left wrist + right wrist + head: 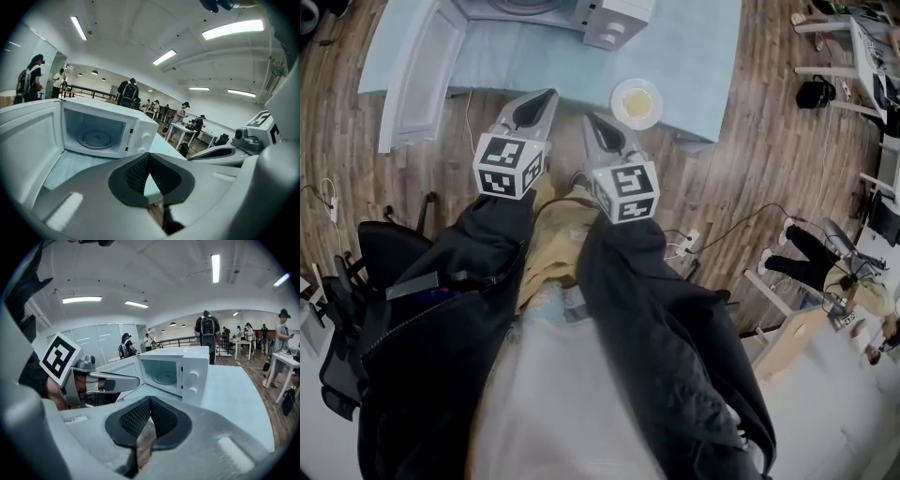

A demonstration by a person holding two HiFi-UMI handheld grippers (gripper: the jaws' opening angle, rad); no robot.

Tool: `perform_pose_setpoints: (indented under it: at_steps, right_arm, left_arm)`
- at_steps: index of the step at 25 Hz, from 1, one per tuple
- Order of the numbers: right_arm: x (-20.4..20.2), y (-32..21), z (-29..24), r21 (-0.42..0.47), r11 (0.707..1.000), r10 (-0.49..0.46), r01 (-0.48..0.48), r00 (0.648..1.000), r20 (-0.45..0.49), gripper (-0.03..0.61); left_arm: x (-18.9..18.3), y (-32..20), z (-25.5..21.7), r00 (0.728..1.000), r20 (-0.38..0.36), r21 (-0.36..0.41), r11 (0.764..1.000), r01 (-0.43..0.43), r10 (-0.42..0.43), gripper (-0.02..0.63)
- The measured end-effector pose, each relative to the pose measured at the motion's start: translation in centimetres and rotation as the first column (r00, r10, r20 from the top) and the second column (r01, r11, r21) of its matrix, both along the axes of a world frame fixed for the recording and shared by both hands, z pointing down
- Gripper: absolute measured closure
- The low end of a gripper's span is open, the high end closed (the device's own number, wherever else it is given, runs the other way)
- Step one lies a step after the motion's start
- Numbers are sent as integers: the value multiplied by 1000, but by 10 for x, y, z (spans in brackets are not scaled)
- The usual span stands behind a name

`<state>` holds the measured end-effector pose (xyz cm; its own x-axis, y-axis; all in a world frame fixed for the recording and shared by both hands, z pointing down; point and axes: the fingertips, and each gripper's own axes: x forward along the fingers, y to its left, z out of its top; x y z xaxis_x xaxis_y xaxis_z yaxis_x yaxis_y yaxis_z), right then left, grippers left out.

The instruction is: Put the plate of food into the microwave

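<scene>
A white plate of yellow food (636, 103) sits near the front right edge of the table with the light blue cloth (703, 56). The white microwave (581, 17) stands at the back, its door (417, 70) swung open to the left. Its cavity with the glass turntable (96, 139) is empty. My left gripper (550, 93) hovers at the table's front edge, jaws shut on nothing. My right gripper (588, 117) is beside it, just left of and short of the plate, also shut and empty. The plate is hidden in both gripper views; the microwave (174, 371) lies ahead.
A black office chair (342, 319) stands at my left. Cables and a power strip (684, 246) lie on the wooden floor. A wooden stool (797, 342) is at the right. People and desks (281, 357) fill the room's background.
</scene>
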<state>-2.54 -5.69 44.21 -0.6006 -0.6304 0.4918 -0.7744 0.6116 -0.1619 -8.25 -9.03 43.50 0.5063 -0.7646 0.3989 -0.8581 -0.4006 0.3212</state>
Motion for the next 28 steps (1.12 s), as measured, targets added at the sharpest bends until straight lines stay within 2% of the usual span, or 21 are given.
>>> perform_pose_setpoints:
  at_steps: [5, 9, 12, 17, 22, 28]
  right_arm:
    - [0, -8, 13, -38, 997, 62, -63, 998, -13, 583]
    - [24, -1, 36, -109, 990, 92, -92, 996, -1, 583]
    - [50, -6, 54, -155, 983, 100, -97, 995, 16, 583]
    - [74, -19, 70, -199, 977, 88, -83, 996, 16, 583]
    - [132, -15, 100, -280, 948, 163, -153, 986, 15, 583]
    - [160, -9, 147, -395, 898, 228, -196, 973, 33, 582]
  left_arm:
    - [3, -10, 18, 998, -6, -40, 997, -60, 60, 614]
    - [29, -12, 32, 996, 7, -77, 993, -93, 94, 614]
    - [48, -18, 42, 995, 31, -98, 991, -96, 99, 614]
    - [51, -17, 55, 996, 46, -150, 986, -75, 83, 614]
    - [90, -4, 81, 990, 47, -221, 968, -119, 133, 614]
    - [109, 6, 118, 985, 46, -312, 939, -145, 168, 614]
